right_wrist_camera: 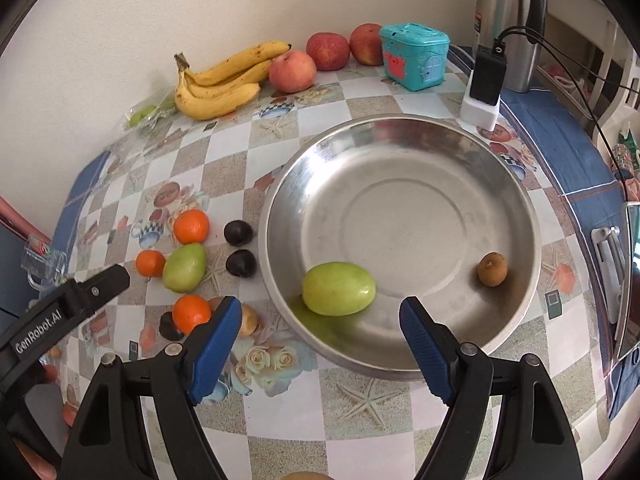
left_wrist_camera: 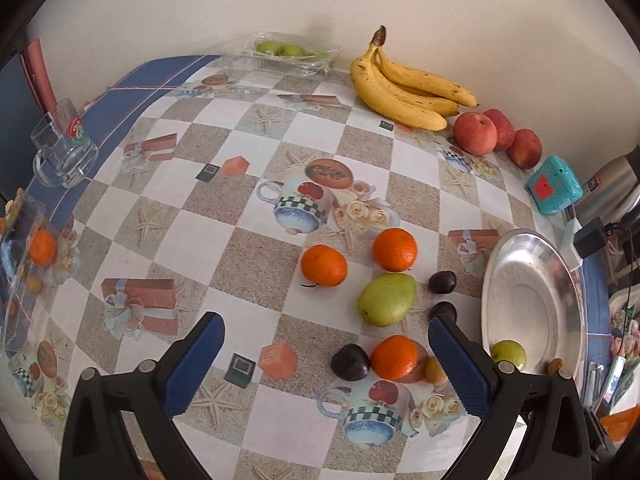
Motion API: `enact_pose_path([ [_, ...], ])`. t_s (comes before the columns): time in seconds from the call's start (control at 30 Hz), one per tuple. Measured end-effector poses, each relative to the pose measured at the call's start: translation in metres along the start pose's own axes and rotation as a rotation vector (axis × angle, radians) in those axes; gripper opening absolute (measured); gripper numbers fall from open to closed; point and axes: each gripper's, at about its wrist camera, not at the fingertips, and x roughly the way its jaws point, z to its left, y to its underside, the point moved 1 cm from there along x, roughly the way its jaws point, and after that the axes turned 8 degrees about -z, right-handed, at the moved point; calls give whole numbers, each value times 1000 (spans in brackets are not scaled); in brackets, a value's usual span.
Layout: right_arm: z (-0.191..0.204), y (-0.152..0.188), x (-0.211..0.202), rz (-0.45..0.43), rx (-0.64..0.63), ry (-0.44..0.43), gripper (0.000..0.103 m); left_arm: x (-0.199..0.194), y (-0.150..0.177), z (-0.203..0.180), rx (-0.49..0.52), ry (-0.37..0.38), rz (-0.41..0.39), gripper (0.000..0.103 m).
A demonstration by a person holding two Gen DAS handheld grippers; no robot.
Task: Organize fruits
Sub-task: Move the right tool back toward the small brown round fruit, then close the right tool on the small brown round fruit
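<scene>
A steel bowl (right_wrist_camera: pixel 500 184) holds a green fruit (right_wrist_camera: pixel 338 289) and a small brown fruit (right_wrist_camera: pixel 492 269). My right gripper (right_wrist_camera: pixel 320 328) is open over the bowl's near rim, just short of the green fruit, with nothing between its fingers. Left of the bowl lie three oranges (left_wrist_camera: pixel 394 357), a green pear (left_wrist_camera: pixel 386 299), three dark plums (left_wrist_camera: pixel 350 362) and a small yellow fruit (left_wrist_camera: pixel 435 371). My left gripper (left_wrist_camera: pixel 326 344) stands open above the table, with the nearest orange and plum lying between its fingers, untouched. Bananas (left_wrist_camera: pixel 404 92) and red apples (left_wrist_camera: pixel 475 134) lie by the wall.
A clear tray with green fruit (left_wrist_camera: pixel 294 53) stands at the back. A glass mug (left_wrist_camera: pixel 64 148) and a clear plastic box with an orange (left_wrist_camera: pixel 24 264) are at the table's left edge. A teal toy box (right_wrist_camera: pixel 414 56), a charger block (right_wrist_camera: pixel 482 92) and a steel flask (right_wrist_camera: pixel 508 20) stand behind the bowl.
</scene>
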Motion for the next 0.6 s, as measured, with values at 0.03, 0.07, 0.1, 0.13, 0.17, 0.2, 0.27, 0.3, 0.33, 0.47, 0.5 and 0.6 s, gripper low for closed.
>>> enact_pose_path([
  [0.03, 4, 1, 1, 6, -10, 0, 82, 1, -1, 4, -9, -4, 2, 103],
  [0.07, 8, 2, 3, 11, -19, -8, 82, 2, -2, 7, -19, -5, 4, 103],
  [0.1, 13, 3, 5, 21, -29, -18, 82, 3, -2, 12, -31, -5, 7, 103],
  [0.13, 16, 4, 8, 29, -36, -22, 82, 5, -3, 16, -45, -6, 11, 103],
  [0.17, 21, 5, 10, 39, -43, -26, 82, 6, -3, 20, -59, -8, 15, 103],
  [0.2, 25, 6, 12, 46, -51, -31, 82, 7, -3, 24, -68, -10, 18, 103],
  [0.27, 34, 7, 16, 57, -65, -38, 82, 10, -4, 30, -85, -17, 23, 103],
  [0.3, 37, 7, 18, 60, -71, -40, 82, 12, -3, 33, -96, -17, 26, 103],
  [0.33, 41, 8, 19, 63, -75, -43, 82, 13, -3, 36, -105, -17, 30, 103],
  [0.47, 51, 10, 25, 87, -69, -83, 82, 21, -1, 42, -131, -9, 56, 103],
  [0.5, 53, 11, 28, 99, -61, -95, 82, 23, 0, 42, -134, -6, 62, 103],
  [0.6, 56, 13, 31, 114, -64, -95, 82, 28, 3, 42, -142, 6, 83, 103],
])
